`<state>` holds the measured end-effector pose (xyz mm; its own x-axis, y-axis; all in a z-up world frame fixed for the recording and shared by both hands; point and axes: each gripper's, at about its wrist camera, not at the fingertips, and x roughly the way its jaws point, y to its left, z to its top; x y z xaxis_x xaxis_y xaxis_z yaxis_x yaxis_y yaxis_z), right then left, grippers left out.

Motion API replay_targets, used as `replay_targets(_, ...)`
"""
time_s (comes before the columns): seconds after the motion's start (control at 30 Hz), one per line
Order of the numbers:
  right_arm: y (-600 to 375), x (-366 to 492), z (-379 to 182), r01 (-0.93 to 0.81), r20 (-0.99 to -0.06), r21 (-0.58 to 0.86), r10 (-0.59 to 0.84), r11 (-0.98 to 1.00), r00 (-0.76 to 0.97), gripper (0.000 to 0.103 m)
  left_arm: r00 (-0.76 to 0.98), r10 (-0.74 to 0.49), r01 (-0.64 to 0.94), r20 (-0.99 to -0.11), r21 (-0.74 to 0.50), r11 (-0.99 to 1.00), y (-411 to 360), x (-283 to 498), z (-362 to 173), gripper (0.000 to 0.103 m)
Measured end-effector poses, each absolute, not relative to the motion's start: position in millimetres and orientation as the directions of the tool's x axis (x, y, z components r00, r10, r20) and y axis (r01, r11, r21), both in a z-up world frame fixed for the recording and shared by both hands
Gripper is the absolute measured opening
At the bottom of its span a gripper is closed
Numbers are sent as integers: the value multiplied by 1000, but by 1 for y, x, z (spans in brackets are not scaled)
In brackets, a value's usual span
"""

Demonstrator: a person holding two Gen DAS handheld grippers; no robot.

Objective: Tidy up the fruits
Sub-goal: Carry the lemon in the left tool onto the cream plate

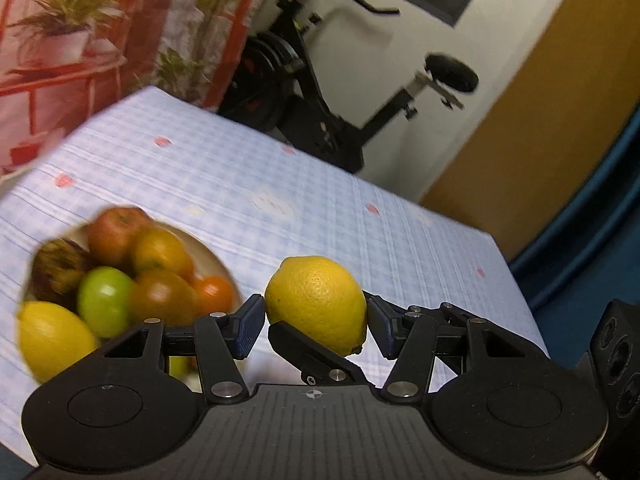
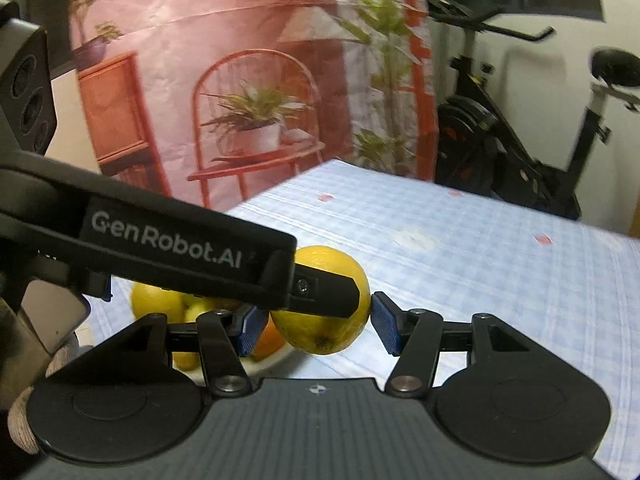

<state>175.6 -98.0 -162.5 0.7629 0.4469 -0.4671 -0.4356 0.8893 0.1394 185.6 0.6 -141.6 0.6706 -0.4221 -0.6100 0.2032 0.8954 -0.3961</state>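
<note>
A yellow lemon is gripped by both grippers at once, just right of the fruit bowl. In the left wrist view my left gripper has its blue pads against the lemon's two sides. One black finger of the right gripper lies across the lemon's lower front. In the right wrist view the lemon sits between the pads of my right gripper, and a finger of the left gripper crosses its face. The white bowl holds several fruits: apples, oranges, a green one and another lemon.
A blue checked tablecloth covers the table, whose far edge drops off near an exercise bike. A printed pink curtain hangs behind. A gloved hand shows at lower left in the right wrist view.
</note>
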Motion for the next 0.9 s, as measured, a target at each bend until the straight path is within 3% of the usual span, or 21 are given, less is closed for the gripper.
replay_targets(0.4, -14, 189, -152, -633, -440, 65, 592, 771, 675, 59, 718, -344, 96, -606, -402, 910, 78, 172, -129, 57)
replay_targets(0.9, 12, 182, -179, -683, -507, 16, 595, 730, 624, 59, 676, -316, 127, -665, -318, 940, 86, 160, -147, 57)
